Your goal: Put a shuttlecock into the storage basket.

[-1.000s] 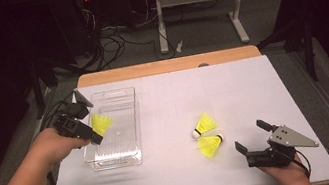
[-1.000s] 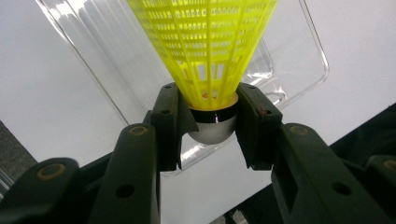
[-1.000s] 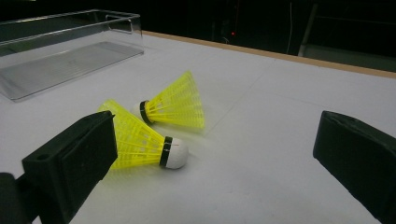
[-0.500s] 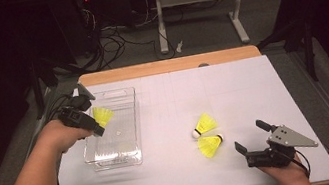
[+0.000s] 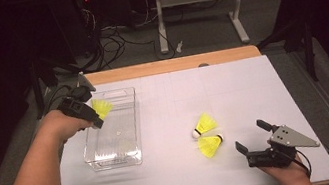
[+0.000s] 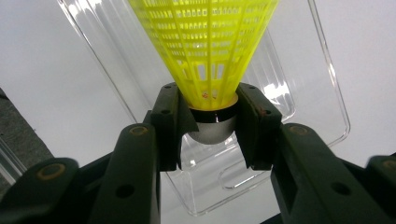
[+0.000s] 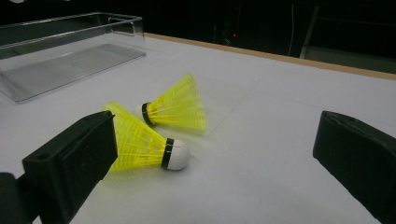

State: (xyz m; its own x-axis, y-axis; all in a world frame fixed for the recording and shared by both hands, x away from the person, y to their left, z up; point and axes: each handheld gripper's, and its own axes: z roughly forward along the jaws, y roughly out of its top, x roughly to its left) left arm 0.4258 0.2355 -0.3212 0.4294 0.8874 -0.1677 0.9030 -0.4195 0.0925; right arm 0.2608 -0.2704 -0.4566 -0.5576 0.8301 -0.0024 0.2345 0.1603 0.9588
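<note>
Left tongs (image 6: 212,133) hold a yellow shuttlecock (image 6: 205,51) over the clear tray (image 5: 129,123).
Featherlight, its skirt crushable; pinched at the firm cork. Right tongs (image 5: 256,137) gape wide, well apart from the tray.

Dark room, cable-strewn floor (image 5: 108,41)

A clear bin (image 5: 113,146) sits on the left side of the table (image 5: 231,81). One shuttlecock (image 5: 101,106) is held above the bin's far left corner. Two more shuttlecocks lie side by side on the table, right of the bin: one (image 5: 205,124) just behind the other (image 5: 210,145).
</note>
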